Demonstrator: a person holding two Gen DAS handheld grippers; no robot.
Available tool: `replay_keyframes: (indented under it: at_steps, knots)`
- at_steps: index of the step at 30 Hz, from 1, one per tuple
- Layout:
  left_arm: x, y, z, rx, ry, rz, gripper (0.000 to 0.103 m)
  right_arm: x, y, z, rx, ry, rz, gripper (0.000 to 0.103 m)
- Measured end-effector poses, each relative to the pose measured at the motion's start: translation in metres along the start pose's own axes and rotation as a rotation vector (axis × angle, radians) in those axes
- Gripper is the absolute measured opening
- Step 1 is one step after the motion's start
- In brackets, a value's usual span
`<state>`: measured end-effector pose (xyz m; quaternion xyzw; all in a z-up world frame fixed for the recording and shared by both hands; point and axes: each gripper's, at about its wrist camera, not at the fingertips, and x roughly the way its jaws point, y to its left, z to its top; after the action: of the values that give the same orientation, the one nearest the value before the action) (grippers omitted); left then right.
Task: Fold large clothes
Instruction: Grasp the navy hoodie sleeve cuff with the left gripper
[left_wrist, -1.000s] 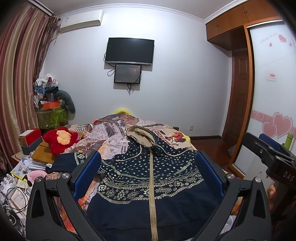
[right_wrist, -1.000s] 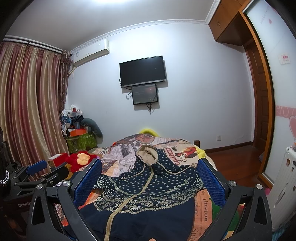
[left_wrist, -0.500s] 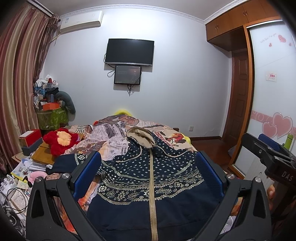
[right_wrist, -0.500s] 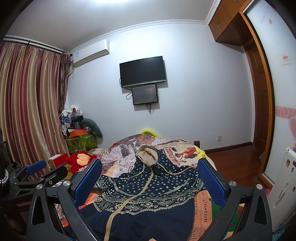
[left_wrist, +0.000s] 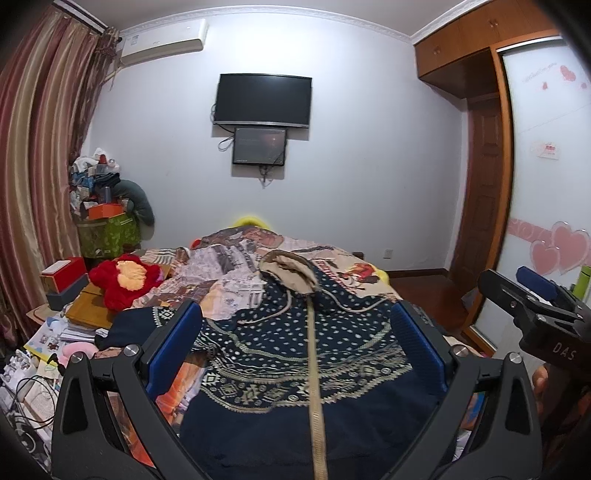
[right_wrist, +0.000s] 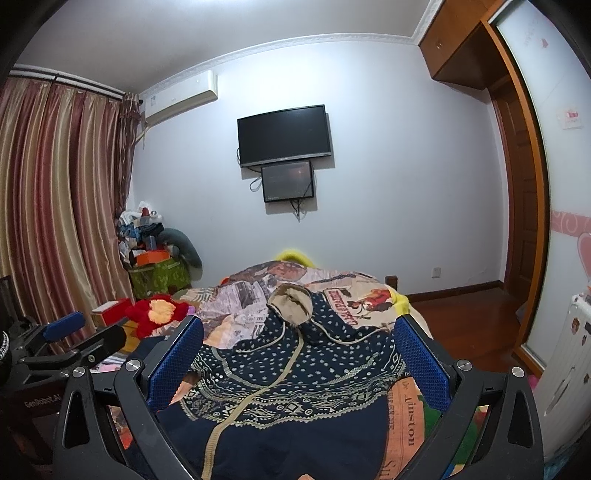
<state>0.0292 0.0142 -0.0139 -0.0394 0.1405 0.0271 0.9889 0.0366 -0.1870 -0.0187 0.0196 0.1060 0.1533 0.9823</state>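
Hovering with left gripper (left_wrist: 295, 350) and right gripper (right_wrist: 297, 354) both spread wide, empty; navy hooded jacket (left_wrist: 295, 354) lies flat on bedspread (left_wrist: 229, 266), frame centre. We should pinch matching edges evenly.

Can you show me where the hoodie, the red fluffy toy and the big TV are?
hoodie (left_wrist: 295, 354), left wrist view, on its patterned chest.
red plush toy (left_wrist: 125, 277), left wrist view, on its yellow middle.
TV (right_wrist: 283, 136), right wrist view, on the dark screen's centre.
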Motion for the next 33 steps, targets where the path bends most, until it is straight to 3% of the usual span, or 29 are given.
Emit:
replay_keyframes:
  at_steps: [5, 9, 15, 23, 27, 30, 33]
  knots:
    - [0.026, 0.023, 0.004, -0.009, 0.019, 0.044, 0.103, 0.037, 0.004, 0.004, -0.043, 0.035, -0.026, 0.103]
    - [0.058, 0.052, 0.008, -0.016, 0.028, 0.130, 0.103, 0.075, 0.006, 0.007, -0.079, 0.071, -0.028, 0.103]
    - [0.118, 0.122, 0.013, -0.077, 0.108, 0.231, 0.103, 0.152, 0.015, 0.016, -0.165, 0.136, -0.019, 0.103]
    - [0.199, 0.239, -0.023, -0.235, 0.331, 0.392, 0.103, 0.242, 0.029, 0.015, -0.277, 0.242, 0.013, 0.103]
    - [0.230, 0.281, -0.053, -0.250, 0.432, 0.482, 0.103, 0.293, 0.032, 0.000, -0.317, 0.341, -0.016, 0.103]
    - [0.247, 0.307, -0.077, -0.275, 0.506, 0.513, 0.102, 0.326, 0.028, -0.015, -0.300, 0.435, -0.018, 0.103]
    - [0.262, 0.336, -0.102, -0.382, 0.601, 0.508, 0.102, 0.353, 0.024, -0.032, -0.293, 0.510, -0.006, 0.103]
